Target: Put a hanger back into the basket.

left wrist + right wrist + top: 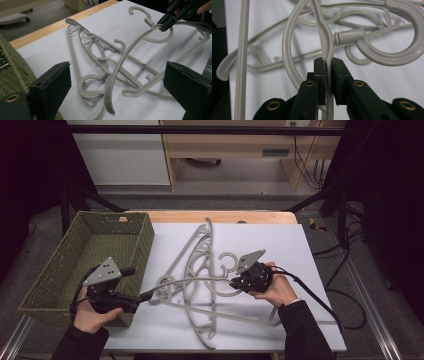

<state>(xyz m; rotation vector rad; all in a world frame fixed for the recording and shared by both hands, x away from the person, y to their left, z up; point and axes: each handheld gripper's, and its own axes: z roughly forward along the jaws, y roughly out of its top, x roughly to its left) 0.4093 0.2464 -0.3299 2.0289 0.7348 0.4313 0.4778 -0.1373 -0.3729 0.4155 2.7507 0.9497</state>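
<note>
Several grey plastic hangers [196, 251] lie tangled on a white sheet [280, 245]. My right gripper [234, 282] is shut on the thin arm of one hanger [326, 42], just below its hook's neck. That hanger [124, 56] is tilted up off the pile at the gripped end, and its far end points toward my left gripper. The right gripper [165, 25] also appears at the top right of the left gripper view. My left gripper [137, 284] stands open by the basket's near corner, jaws wide apart, with nothing between its fingers [51, 91].
A green woven basket [62, 265] with nothing in it stands at the left, partly on the sheet. The wooden table edge [220, 216] runs along the back. Metal frame rails flank the table, and cables lie on the floor at the right.
</note>
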